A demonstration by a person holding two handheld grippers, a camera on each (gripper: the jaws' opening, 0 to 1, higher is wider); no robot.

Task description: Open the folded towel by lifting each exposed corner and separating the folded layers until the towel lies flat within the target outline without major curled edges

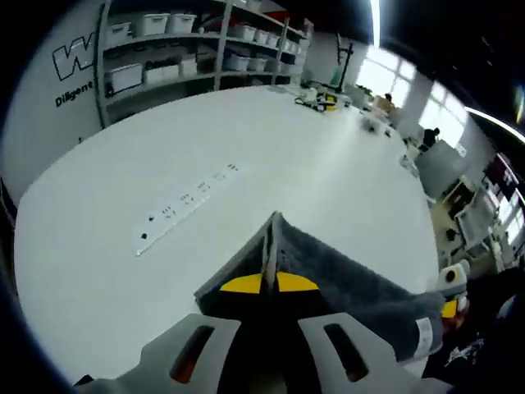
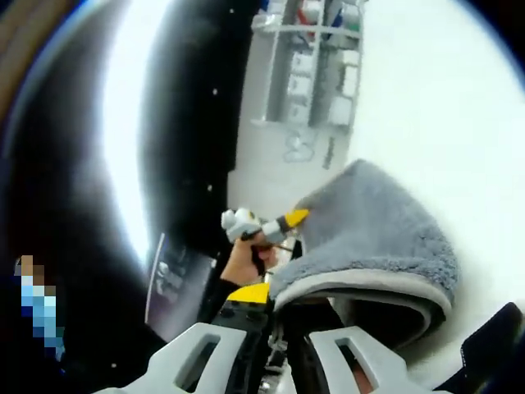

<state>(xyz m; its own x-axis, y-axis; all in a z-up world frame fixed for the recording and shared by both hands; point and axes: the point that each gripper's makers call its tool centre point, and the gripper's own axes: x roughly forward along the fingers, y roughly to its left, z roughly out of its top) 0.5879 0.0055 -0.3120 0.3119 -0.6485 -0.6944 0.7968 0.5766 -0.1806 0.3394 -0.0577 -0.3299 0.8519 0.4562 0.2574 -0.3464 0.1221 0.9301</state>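
A grey fluffy towel [image 1: 361, 283] is lifted off the white table [image 1: 246, 139]. My left gripper [image 1: 269, 283] is shut on one of its corners, and the cloth peaks just beyond the yellow pads. The towel trails right, with a white label [image 1: 422, 332] near its far end, toward my right gripper [image 1: 449, 283]. In the right gripper view the towel [image 2: 373, 234] bulges in a thick fold with a grey hem. My right gripper [image 2: 271, 300] is shut on its edge. Behind it a hand holds the left gripper [image 2: 262, 226], whose yellow tip touches the cloth.
A pale strip with small dark marks [image 1: 184, 205] lies on the table left of the towel. Shelving with white bins [image 1: 189, 41] stands beyond the far edge. Small items [image 1: 324, 100] sit at the table's far right. The shelving [image 2: 316, 49] also appears rolled sideways.
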